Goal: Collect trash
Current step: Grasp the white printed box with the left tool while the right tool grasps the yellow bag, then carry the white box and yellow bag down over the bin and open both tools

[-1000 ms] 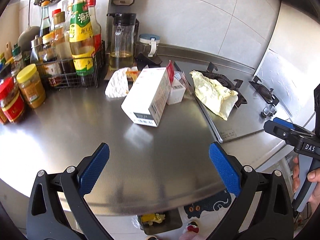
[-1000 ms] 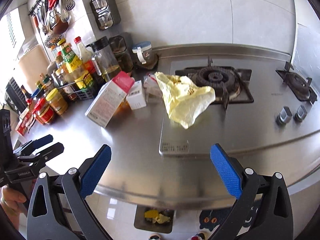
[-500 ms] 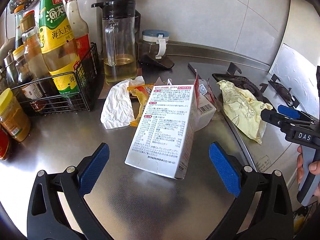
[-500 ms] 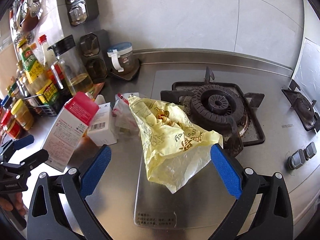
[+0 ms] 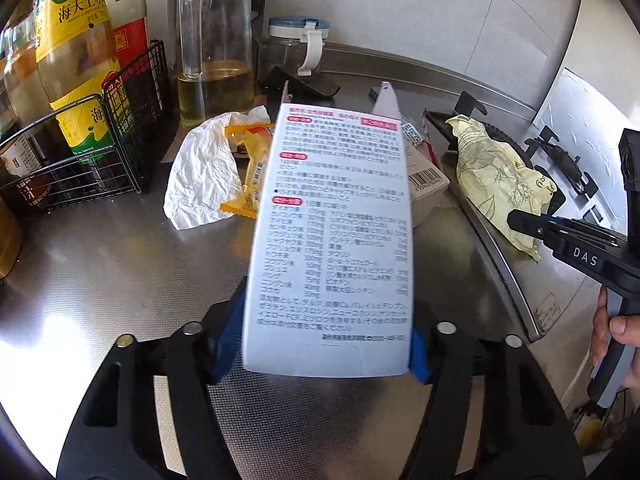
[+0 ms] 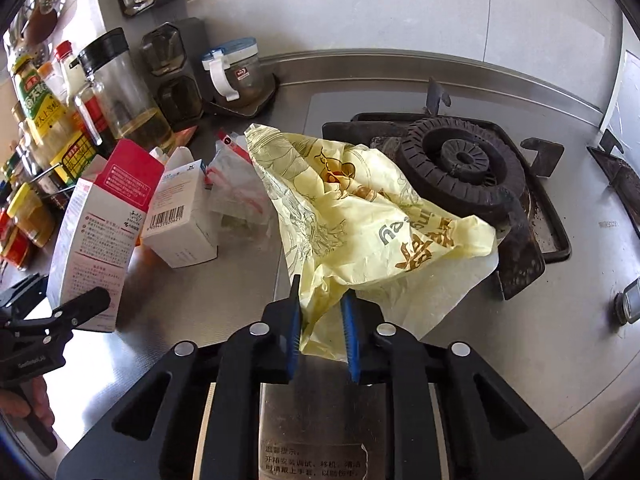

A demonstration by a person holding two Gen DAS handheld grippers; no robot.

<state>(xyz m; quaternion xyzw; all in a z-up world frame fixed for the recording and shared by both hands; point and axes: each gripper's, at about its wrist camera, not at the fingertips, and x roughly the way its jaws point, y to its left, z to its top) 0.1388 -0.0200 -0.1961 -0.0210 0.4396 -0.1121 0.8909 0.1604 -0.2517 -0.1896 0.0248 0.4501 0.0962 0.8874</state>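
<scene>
Left wrist view: closest to me, my left gripper (image 5: 322, 344) is clamped on the tall white carton (image 5: 332, 240), its blue pads (image 5: 228, 334) pressed against the two lower side edges. The carton's printed panel faces the camera and its open top flaps tilt away from me; whether its base still touches the steel counter (image 5: 120, 272) I cannot tell. Just beyond it on the left lie a crumpled white paper (image 5: 200, 176) and an orange wrapper (image 5: 250, 168), touching each other. Behind the carton on the right sits a small barcode box (image 5: 426, 180). Farther back stand a wire rack (image 5: 100, 148) of sauce bottles, a glass oil jug (image 5: 216, 44) and a lidded jar (image 5: 298, 48) by the wall.

In the right wrist view, my right gripper (image 6: 322, 336) is pinched on the near corner of the yellow plastic bag (image 6: 360, 216), the fingers nearly together with the film bunched between them. The bag spreads away from me across the edge of the stove plate, its far side resting against the black burner (image 6: 464, 168). To its left a clear red-printed wrapper (image 6: 236, 188) lies beside the small box, and the left gripper with the white carton shows at the left edge.
</scene>
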